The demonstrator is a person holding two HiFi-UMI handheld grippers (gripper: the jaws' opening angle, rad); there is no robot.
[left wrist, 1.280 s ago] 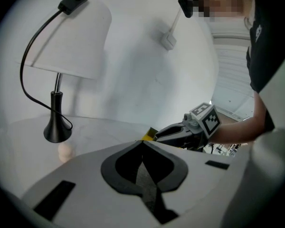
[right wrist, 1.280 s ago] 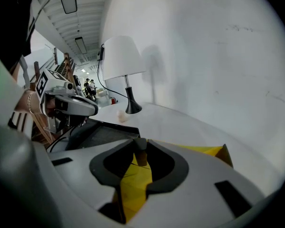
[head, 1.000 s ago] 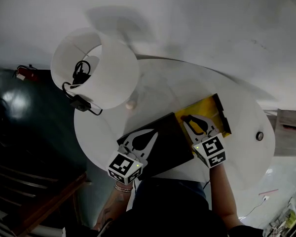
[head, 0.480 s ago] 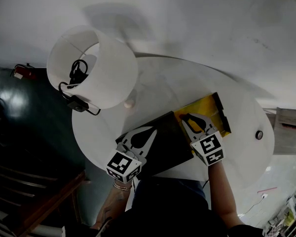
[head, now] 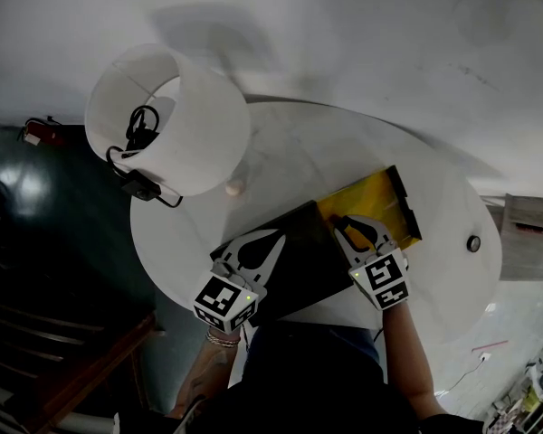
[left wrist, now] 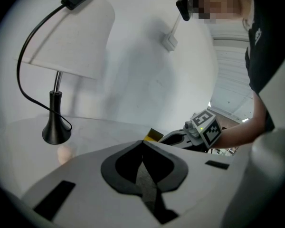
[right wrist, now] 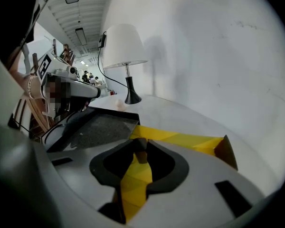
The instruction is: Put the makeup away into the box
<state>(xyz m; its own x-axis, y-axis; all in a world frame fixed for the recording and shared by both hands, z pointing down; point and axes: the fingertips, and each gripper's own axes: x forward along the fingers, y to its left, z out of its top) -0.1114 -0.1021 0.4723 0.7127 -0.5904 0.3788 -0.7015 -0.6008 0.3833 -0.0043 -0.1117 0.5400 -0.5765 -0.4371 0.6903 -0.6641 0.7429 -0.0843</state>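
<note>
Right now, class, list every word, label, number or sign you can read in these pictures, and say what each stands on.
No text can be read anywhere.
Left gripper and right gripper: only black-and-white square markers, no letters.
White print on the person's dark shirt: too blurred to read.
Yellow box, black lid, lamp shade: no print visible.

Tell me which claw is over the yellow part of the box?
The right claw. It reaches over the yellow half of the box, while the left claw sits over the black half.
</note>
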